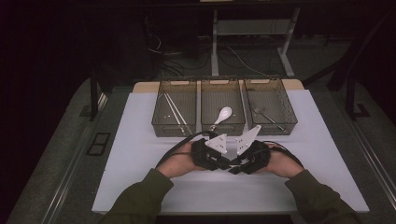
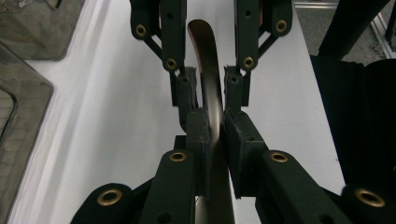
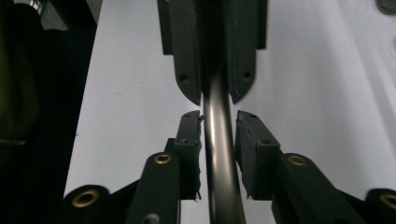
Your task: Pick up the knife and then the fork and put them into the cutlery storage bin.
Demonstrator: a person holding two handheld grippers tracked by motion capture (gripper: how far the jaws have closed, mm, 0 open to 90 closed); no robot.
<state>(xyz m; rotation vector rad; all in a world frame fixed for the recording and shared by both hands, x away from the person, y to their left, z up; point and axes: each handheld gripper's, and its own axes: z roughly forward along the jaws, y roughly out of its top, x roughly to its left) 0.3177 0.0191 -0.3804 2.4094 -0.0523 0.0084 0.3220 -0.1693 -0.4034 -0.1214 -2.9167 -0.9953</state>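
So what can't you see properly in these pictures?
- The dark curved handle held between both grippers: in the left gripper view and the right gripper view its ends are cut off by the frame or hidden by the jaws, so what utensil it is can't be told.
- In the high view, the left gripper and right gripper and the hands cover that handle.
- The utensil in the right bin is too small to name.

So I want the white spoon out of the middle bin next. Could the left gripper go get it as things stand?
Probably not yet: the left gripper is shut on a dark utensil handle. The path to the white spoon in the open-topped middle bin looks free otherwise.
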